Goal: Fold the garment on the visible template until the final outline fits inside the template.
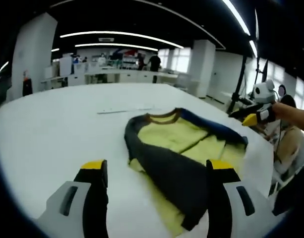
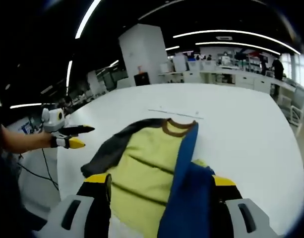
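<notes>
Garment [image 1: 184, 148], yellow with dark sleeves, half-folded on white table [image 1: 52, 124]; both grippers' jaws parted, empty; no legible writing.

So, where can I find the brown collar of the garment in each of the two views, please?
Left gripper view: the brown collar sits just above the picture's centre, at the far end of the garment.
Right gripper view: the collar sits right of centre, at the garment's far end, beyond the blue sleeve.
Shared landmark: the thin strip lying on the white table just beyond the collar, seen in both views.
</notes>
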A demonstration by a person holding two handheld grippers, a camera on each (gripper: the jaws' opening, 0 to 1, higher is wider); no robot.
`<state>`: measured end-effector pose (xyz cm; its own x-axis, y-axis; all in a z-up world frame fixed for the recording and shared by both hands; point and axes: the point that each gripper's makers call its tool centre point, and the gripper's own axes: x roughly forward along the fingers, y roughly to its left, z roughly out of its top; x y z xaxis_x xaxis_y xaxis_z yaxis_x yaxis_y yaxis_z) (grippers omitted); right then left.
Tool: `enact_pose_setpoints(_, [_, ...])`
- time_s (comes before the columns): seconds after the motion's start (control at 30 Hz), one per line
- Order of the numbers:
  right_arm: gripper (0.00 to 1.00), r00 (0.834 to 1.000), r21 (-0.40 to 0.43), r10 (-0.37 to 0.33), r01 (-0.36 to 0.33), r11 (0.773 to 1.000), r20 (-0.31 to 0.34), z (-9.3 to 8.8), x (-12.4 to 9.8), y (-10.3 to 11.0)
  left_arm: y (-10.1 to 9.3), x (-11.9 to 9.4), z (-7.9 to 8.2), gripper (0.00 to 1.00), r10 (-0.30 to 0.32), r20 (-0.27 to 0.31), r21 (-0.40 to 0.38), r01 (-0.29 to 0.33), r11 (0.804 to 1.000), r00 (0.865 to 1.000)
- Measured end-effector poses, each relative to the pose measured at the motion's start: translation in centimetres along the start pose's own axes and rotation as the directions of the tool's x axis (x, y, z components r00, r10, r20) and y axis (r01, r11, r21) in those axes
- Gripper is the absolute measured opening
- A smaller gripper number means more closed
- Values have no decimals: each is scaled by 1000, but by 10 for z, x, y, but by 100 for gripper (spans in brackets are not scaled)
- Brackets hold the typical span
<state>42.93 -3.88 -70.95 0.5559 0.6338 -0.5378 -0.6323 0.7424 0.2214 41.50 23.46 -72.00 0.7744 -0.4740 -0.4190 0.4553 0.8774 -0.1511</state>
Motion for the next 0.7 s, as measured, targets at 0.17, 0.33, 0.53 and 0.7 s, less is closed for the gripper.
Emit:
enact_pose_setpoints(0.17, [74,999,20,-37,37,999,8,-20,-11,2,-9,-10,-9,77,6,0,7,-6,1000,1000])
enact_pose_setpoints(0.33, [70,998,55,-56,54,997,31,-35,-19,6,-21,-20,-22,74,5,-17,25,-5,1000,1000])
enact_pose_setpoints(0.53, [66,994,46,-103,101,994,33,-57,-23,10,-32,-30,-34,68,8,-30,57,-6,998,1000])
enact_pose_setpoints(0.7, [54,985,31,-172,170,985,36,-67,-28,4,-36,-34,-46,60,12,-34,47,-10,999,999])
